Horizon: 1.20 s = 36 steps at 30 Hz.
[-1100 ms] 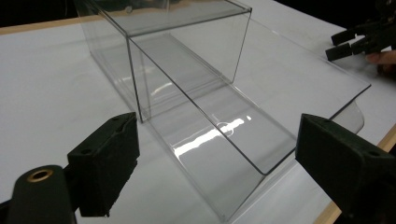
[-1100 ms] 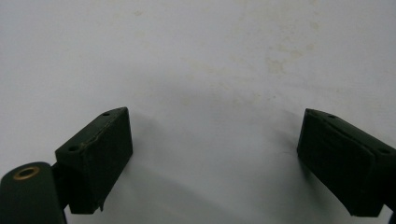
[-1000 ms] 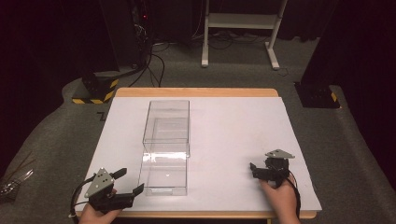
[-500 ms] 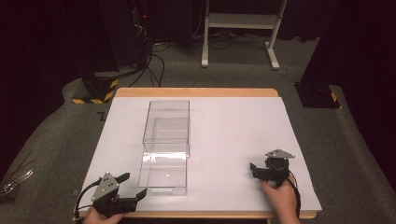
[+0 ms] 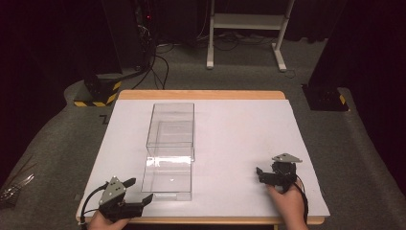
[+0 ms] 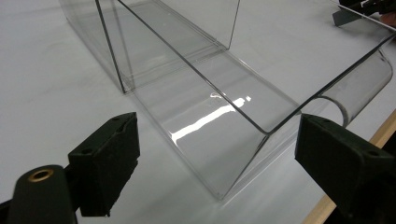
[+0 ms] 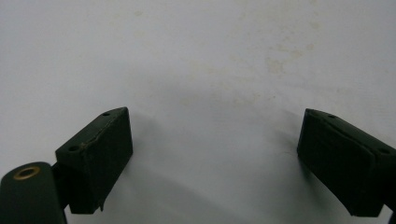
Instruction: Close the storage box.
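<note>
High view shows the white table point(image 5: 239, 143) with a clear plastic box point(image 5: 170, 148) left of centre. At lower left the left gripper point(image 5: 140, 192), jaws apart, should straddle its near corner squarely. Lower right, the right gripper point(image 5: 259, 174) gapes, empty.

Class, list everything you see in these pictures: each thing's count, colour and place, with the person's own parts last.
Box: one, clear plastic, upright, left of the table's middle.
Lid: one, clear plastic, in front of the box near the front edge.
Table: one, white top with a wooden rim.
Metal frame: one, white, on the floor behind.
Striped block: one, black and yellow, floor at back left.
Left tool: one, black, open, front left corner.
Right tool: one, black, open, front right.
</note>
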{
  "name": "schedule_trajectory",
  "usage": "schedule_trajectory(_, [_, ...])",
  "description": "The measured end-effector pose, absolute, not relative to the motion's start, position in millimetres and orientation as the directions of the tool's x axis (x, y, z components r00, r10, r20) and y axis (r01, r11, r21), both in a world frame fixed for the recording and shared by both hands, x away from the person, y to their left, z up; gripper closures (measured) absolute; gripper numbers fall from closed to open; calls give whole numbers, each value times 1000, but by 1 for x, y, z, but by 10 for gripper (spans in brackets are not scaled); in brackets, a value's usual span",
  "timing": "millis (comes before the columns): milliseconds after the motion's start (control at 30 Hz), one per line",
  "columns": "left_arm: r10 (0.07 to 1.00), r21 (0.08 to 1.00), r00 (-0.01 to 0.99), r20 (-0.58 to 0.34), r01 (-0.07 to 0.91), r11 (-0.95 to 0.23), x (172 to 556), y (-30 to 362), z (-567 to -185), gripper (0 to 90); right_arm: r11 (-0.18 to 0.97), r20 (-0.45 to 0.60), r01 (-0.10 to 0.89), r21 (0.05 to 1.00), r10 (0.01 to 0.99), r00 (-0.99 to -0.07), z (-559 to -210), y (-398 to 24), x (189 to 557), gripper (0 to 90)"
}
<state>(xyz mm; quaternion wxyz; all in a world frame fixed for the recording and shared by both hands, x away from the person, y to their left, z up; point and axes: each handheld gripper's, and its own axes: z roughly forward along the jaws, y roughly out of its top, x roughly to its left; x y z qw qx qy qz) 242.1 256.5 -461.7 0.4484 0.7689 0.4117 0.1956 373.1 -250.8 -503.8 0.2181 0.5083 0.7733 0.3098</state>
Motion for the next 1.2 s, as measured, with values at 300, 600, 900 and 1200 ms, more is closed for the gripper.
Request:
schedule_trajectory(300, [809, 852, 582, -83, 462, -245, 245, 253, -462, 145, 291, -22, 651, 701, 921, -388, -504, -251, 373, 103])
schedule_trajectory(600, [813, 855, 577, -76, 458, -245, 250, 248, -462, 146, 291, -22, 651, 701, 921, -388, -504, -251, 373, 103])
schedule_trajectory(900, [825, 858, 559, -81, 460, -227, 255, 248, -463, 146, 291, -22, 651, 701, 921, -388, -504, -251, 373, 103])
schedule_trajectory(1200, [838, 862, 537, -101, 468, -196, 261, 251, -465, 149, 291, -22, 651, 701, 921, -388, -504, -251, 373, 103])
